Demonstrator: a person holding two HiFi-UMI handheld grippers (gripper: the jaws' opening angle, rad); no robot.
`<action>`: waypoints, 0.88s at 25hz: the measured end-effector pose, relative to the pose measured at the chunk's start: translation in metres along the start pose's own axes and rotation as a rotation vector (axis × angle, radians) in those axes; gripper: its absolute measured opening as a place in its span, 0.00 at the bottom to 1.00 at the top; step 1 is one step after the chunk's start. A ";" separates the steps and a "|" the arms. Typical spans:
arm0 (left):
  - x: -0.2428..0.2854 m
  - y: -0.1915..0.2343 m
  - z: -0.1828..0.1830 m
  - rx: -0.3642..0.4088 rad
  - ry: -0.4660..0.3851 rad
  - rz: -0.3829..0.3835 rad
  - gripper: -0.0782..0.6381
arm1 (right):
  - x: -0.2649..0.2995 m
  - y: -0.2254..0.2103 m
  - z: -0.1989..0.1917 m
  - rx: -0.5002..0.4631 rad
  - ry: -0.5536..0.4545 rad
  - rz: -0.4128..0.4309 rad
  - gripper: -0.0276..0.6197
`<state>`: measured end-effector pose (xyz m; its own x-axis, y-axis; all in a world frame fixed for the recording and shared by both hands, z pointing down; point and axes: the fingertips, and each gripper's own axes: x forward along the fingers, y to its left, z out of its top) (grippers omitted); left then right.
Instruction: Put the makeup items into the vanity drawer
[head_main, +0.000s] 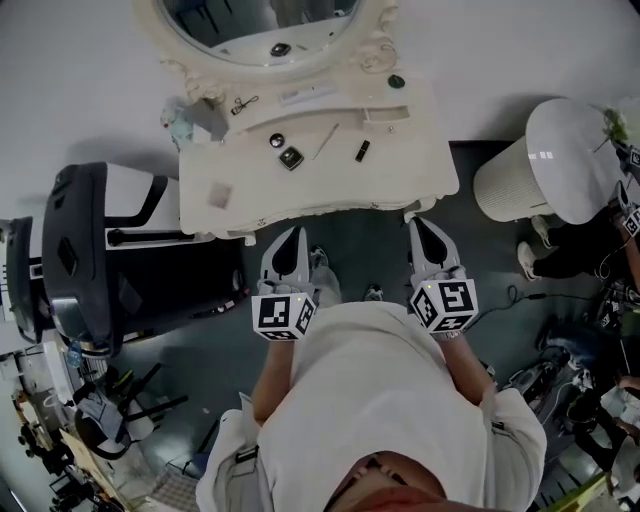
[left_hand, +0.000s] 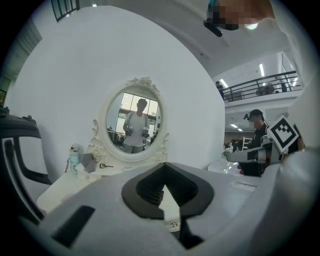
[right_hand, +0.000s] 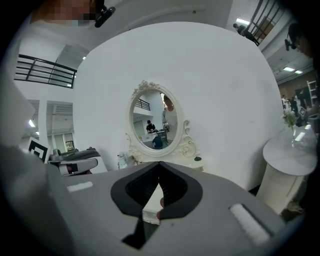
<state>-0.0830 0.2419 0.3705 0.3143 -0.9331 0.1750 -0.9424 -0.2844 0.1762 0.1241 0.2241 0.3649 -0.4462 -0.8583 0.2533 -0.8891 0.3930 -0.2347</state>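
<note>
White shirt (head_main: 380, 380), left gripper (head_main: 294, 236), right gripper (head_main: 420, 226), jaws clenched empty, carved cream vanity (head_main: 400, 170), oval mirror (head_main: 250, 20)

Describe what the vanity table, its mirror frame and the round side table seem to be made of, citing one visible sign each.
Vanity table: probably painted wood, matte cream; scalloped edge, no glare.
Mirror frame: carved wood or moulded resin, cream; ornate scrolls.
Round side table: glossy white top, perhaps lacquer or stone; bright reflection.
</note>
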 end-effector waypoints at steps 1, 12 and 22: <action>0.011 0.007 0.005 0.003 -0.001 -0.018 0.12 | 0.008 0.000 0.004 -0.001 -0.002 -0.019 0.05; 0.089 0.087 0.043 0.026 -0.006 -0.196 0.12 | 0.081 0.025 0.028 0.008 -0.019 -0.210 0.05; 0.118 0.123 0.045 0.025 0.021 -0.303 0.12 | 0.116 0.055 0.031 0.019 0.005 -0.283 0.05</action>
<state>-0.1672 0.0864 0.3696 0.5835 -0.8003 0.1378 -0.8078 -0.5546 0.1997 0.0260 0.1361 0.3524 -0.1809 -0.9313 0.3162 -0.9763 0.1313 -0.1718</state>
